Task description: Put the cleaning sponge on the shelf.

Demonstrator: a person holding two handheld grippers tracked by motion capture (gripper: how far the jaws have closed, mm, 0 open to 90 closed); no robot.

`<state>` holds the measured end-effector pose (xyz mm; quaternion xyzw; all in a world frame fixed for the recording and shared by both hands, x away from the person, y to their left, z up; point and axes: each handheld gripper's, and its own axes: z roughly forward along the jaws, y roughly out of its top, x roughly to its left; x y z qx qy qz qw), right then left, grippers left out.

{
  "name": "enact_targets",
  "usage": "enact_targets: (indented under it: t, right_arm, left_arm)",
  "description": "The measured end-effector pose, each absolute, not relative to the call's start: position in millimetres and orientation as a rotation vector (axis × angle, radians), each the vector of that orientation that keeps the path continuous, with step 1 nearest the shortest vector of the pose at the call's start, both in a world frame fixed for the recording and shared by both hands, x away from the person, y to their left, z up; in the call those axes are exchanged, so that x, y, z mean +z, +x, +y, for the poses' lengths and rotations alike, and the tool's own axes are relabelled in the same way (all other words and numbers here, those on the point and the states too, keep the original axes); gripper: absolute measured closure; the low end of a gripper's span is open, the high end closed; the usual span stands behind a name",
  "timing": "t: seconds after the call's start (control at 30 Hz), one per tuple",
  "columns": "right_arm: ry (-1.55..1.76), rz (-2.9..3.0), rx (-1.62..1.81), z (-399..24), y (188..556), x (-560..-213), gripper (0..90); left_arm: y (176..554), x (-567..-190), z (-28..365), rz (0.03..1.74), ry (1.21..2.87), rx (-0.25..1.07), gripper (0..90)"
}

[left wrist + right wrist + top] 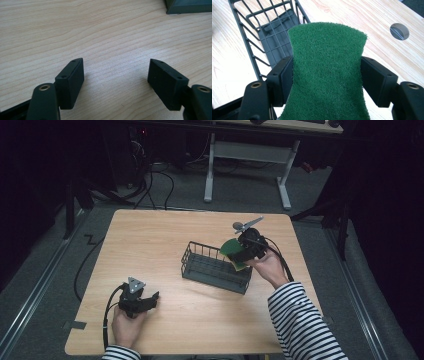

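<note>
Over basket (216, 268) right gripper (327, 72) clamps sponge (327, 72), underside hidden; left gripper (115, 75) jaws wide.

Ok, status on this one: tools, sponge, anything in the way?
Left tool open, empty. Right tool shut on green sponge, at wire basket. Nothing in the way.

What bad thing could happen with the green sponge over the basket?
1. The right gripper pinches the sponge only by its edges, so the squashy sponge could slip out.
2. The sponge hangs by the basket rim's right end, so it might catch the wires or drop on the table.
</note>
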<state>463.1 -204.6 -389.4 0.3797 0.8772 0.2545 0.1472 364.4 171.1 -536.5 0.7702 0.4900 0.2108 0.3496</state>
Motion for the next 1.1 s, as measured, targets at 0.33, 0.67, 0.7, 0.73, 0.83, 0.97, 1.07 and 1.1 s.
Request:
enact_targets:
  t: [0.33,0.67,0.7,0.73,0.83,0.97,1.07,1.1]
  right_arm:
    - [1.057,2.543,0.693,-194.9,462.9,-395.5,30.7]
    - [1.057,2.559,0.69,-193.4,462.9,-399.0,29.9]
    - [1.054,2.561,0.691,-193.7,462.9,-399.3,29.8]
    - [1.055,2.563,0.692,-193.9,462.7,-399.5,29.7]
    - [1.056,2.565,0.69,-193.0,462.0,-399.6,29.7]
    - [1.043,2.568,0.678,-192.1,461.1,-400.2,29.8]
    - [1.036,2.57,0.678,-191.7,460.3,-400.7,30.1]
    - [1.037,2.57,0.677,-191.6,460.1,-400.7,30.1]
  left_arm:
    - [364.4,-536.5,171.1,1.269,1.996,0.546,30.0]
    - [364.4,-536.5,171.2,1.27,1.996,0.546,30.0]
    - [364.4,-536.5,171.1,1.27,1.995,0.546,30.0]
    - [364.4,-536.5,171.1,1.269,1.995,0.546,30.0]
    - [364.4,-536.5,171.1,1.269,1.995,0.546,29.9]
    - [364.4,-536.5,171.2,1.269,1.996,0.546,30.0]
    - [364.4,-536.5,171.1,1.27,1.996,0.546,30.0]
    - [364.4,-536.5,171.1,1.269,1.995,0.546,30.0]
